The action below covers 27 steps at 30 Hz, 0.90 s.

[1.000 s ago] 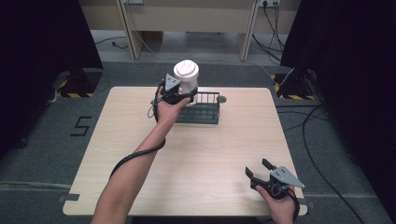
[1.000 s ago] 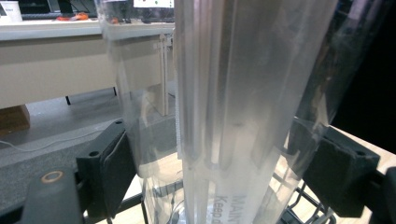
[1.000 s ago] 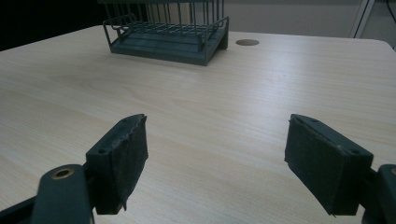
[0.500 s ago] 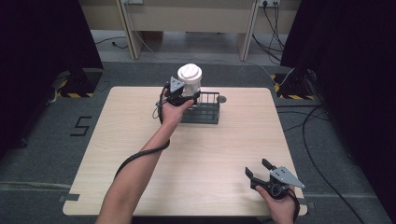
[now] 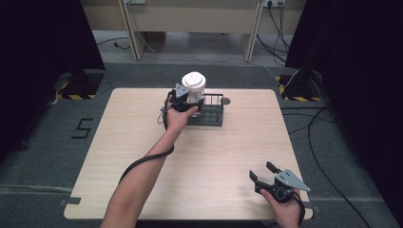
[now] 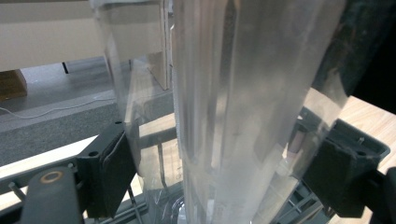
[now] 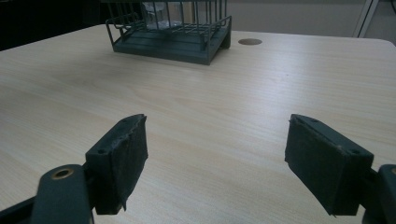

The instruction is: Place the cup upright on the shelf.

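Clear plastic fills the grip of your left hand-held gripper [image 5: 187, 99], whose pads [image 6: 112, 175] press on either side of a tall transparent container [image 6: 224, 112] with a white lid [image 5: 194, 80]. You hold it upright over the left end of the dark wire basket [image 5: 212, 115] at the far side of the wooden table [image 5: 142, 142]; whether its base touches the basket floor cannot be told. The step in hand looks like the setting of the container into the basket. Next, you would need to lower it straight between the wires, then ease the pads apart only once it stands. Your right hand-held gripper [image 5: 262, 174] waits near the table's front right corner, jaws spread wide on nothing.
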Each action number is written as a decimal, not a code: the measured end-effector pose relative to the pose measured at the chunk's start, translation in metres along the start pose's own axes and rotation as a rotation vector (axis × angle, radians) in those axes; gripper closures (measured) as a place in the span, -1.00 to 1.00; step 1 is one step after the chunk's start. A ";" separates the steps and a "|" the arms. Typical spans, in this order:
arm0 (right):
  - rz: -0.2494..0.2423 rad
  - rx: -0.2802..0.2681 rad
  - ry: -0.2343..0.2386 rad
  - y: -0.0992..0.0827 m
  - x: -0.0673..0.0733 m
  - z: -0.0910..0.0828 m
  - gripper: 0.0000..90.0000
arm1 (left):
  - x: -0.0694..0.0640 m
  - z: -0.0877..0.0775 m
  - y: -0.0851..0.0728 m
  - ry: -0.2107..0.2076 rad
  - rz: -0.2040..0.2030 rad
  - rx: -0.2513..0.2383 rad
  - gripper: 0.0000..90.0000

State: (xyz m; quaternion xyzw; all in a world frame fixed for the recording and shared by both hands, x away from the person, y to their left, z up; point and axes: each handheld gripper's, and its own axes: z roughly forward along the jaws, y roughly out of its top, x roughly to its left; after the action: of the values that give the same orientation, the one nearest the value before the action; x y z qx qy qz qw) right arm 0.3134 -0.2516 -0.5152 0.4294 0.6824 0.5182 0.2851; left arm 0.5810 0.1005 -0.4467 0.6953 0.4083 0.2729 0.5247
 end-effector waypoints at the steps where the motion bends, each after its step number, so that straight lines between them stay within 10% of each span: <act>1: 0.000 0.000 0.000 0.000 0.000 0.000 -0.52 | 0.000 0.000 0.000 0.000 0.000 0.000 -0.62; 27: -0.011 0.005 0.000 0.000 0.000 0.000 -0.52 | -0.002 -0.014 -0.004 -0.003 0.049 -0.033 -0.68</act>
State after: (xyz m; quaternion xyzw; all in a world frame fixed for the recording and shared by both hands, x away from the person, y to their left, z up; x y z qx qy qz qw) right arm 0.3133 -0.2512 -0.5151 0.4263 0.6861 0.5151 0.2868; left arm 0.5674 0.1067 -0.4465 0.6966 0.3858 0.2914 0.5301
